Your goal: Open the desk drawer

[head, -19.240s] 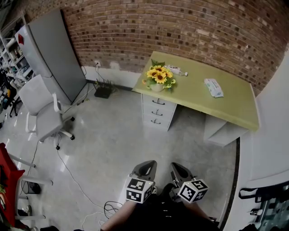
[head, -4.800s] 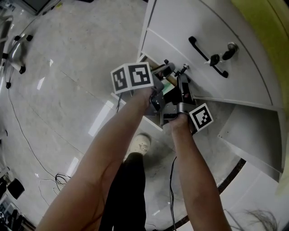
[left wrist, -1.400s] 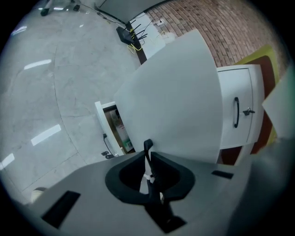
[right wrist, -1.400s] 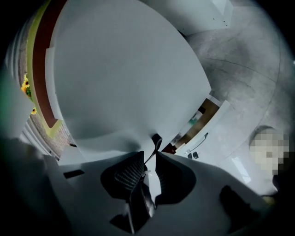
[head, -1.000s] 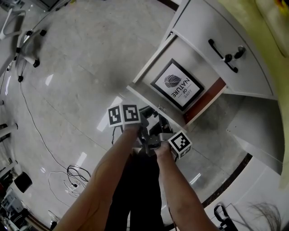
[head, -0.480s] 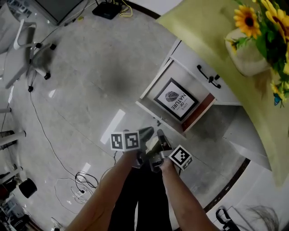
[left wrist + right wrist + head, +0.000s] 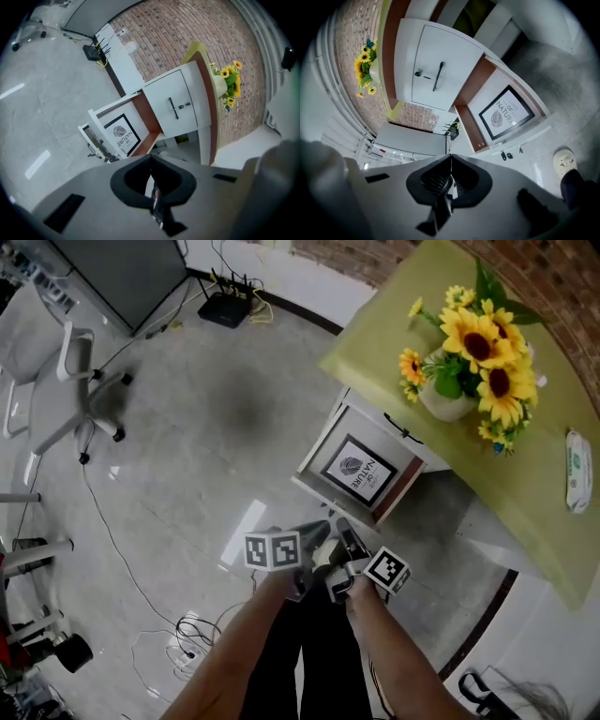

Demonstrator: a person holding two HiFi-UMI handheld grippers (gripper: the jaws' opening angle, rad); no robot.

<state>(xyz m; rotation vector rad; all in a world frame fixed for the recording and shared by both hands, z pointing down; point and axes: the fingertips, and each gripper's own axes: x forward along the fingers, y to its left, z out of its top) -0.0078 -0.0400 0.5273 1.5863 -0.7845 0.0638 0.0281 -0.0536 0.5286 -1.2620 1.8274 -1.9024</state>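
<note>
Drawer [image 7: 361,470] stands open at twelve o'clock. Left gripper [image 7: 315,532] and right gripper [image 7: 344,536] have jaws clenched, empty. Looks done: withdraw without nudging its front.

Left grey two-jaw gripper with marker cube [image 7: 317,532]: jaws were together, nothing between them. Right grey two-jaw gripper with marker cube [image 7: 343,529]: jaws had just been closing and met, empty. Grippers sat side by side, tips near. Bare left forearm [image 7: 234,652] and bare right forearm [image 7: 403,662] reached forward.
</note>
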